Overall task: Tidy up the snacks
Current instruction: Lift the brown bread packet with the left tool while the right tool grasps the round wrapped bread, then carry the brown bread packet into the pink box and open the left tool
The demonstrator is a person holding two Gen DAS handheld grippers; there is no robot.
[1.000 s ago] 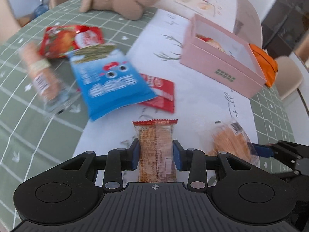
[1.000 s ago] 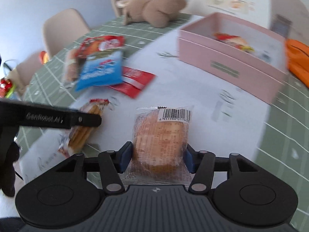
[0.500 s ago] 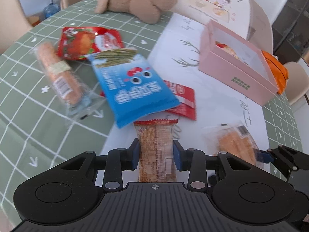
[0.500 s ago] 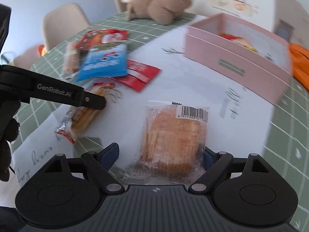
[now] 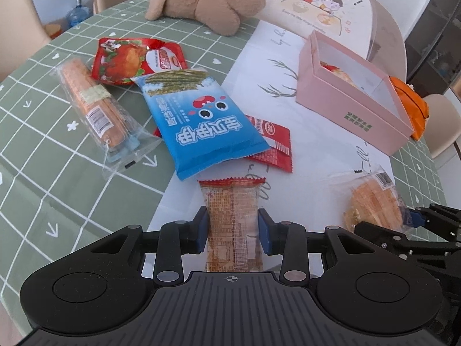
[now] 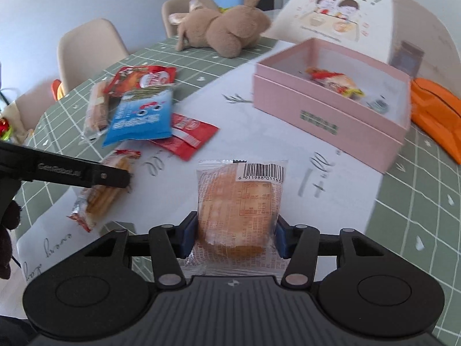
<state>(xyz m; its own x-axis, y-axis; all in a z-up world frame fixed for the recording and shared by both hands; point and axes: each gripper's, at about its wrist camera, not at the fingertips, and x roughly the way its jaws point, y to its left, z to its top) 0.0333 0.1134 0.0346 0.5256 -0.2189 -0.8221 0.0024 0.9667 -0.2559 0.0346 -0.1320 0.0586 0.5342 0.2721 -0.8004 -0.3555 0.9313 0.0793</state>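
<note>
My left gripper [image 5: 232,227] is shut on a long orange cracker pack [image 5: 232,216], held above the white paper. My right gripper [image 6: 232,235] is shut on a round bread pack [image 6: 239,204] with a barcode; that pack also shows in the left wrist view [image 5: 374,201]. The open pink box [image 6: 325,115] stands ahead and to the right, with a red and yellow snack [image 6: 331,79] inside. A blue bag [image 5: 201,127], a red chicken bag [image 5: 129,60], a flat red packet [image 5: 273,141] and a clear biscuit tube [image 5: 95,103] lie on the table to the left.
A brown plush toy [image 5: 207,0] lies at the far side. A printed card [image 5: 322,5] stands behind the box. An orange object [image 6: 435,115] lies to the right of the box. Chairs [image 6: 89,52] stand around the green checked tablecloth [image 5: 43,173].
My right gripper opened around the bread pack half a second ago and has shut on it again. My left gripper has pulled back and left with the cracker pack still held.
</note>
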